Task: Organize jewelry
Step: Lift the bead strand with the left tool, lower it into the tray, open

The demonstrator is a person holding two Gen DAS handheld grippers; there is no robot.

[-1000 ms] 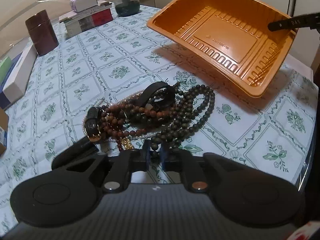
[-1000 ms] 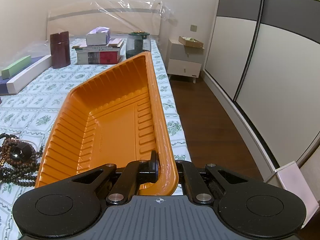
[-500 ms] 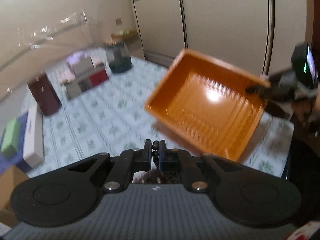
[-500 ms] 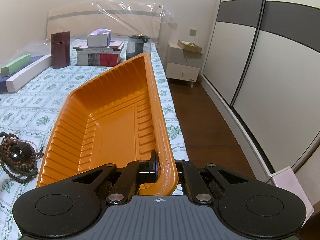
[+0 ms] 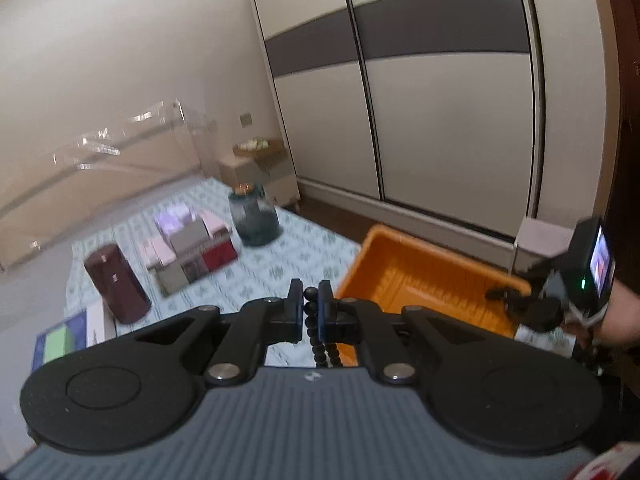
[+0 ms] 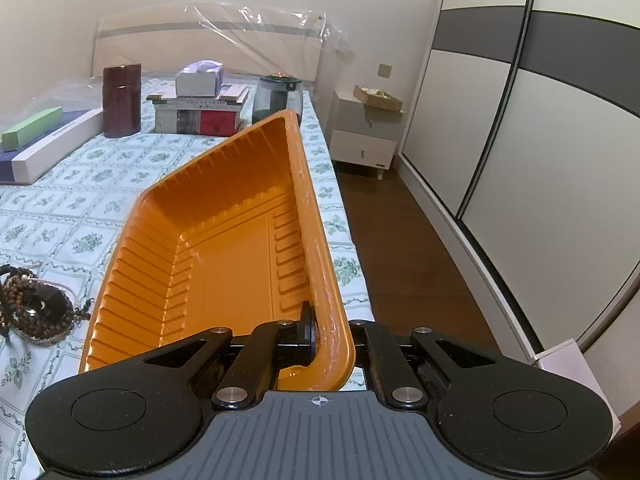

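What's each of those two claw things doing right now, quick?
Left gripper: closed on a dark bead strand, which hangs below it.
Right gripper: closed on the rim of the orange tray, holding it tilted.

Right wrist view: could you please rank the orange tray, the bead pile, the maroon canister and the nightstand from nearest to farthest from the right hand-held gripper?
1. Orange tray, clamped in the right hand-held gripper.
2. Bead pile, left.
3. Maroon canister, far left.
4. Nightstand, far right, off the bed.
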